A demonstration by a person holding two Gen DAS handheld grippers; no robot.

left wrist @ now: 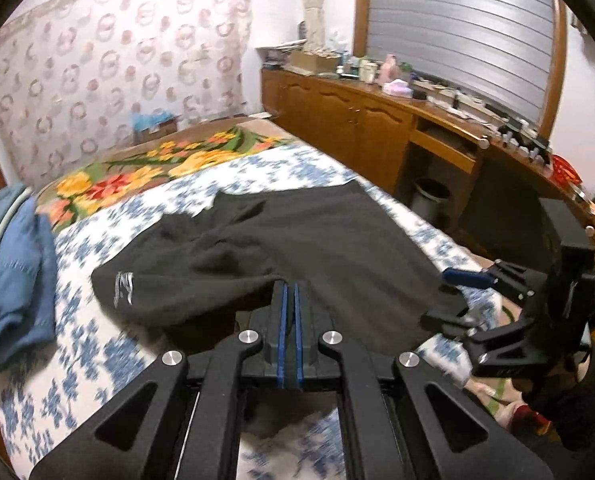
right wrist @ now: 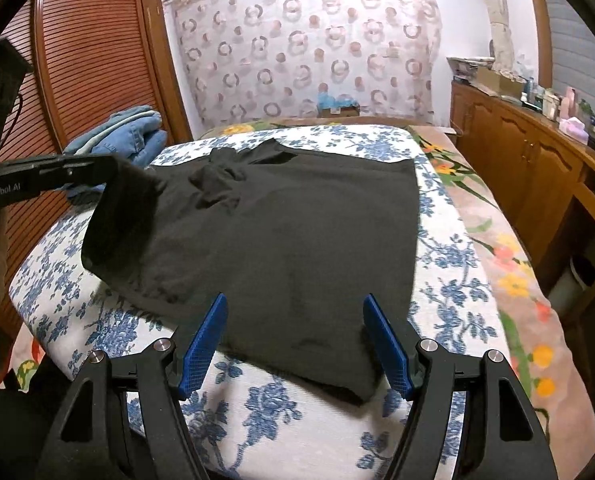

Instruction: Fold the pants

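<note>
Black pants [right wrist: 297,232] lie spread on the bed, with a white logo showing in the left wrist view on the pants [left wrist: 317,240]. My left gripper [left wrist: 290,286] is shut on a fold of the black cloth at the pants' left edge. In the right wrist view the left gripper [right wrist: 113,172] holds that edge lifted off the bed, and the cloth hangs down from it. My right gripper [right wrist: 295,312] stands open just above the near end of the pants, with its pads apart and nothing pinched. The left wrist view also shows the right gripper [left wrist: 443,296] open at the pants' right corner.
The bed cover [right wrist: 337,420] is white with blue flowers, over a flowered blanket [right wrist: 509,272]. Folded blue clothes [right wrist: 137,132] are stacked at the bed's far left. A wooden cabinet [left wrist: 357,120] with a cluttered top runs along the right, with a dark bin [left wrist: 429,200] beneath it. A louvred wardrobe door [right wrist: 89,60] stands on the left.
</note>
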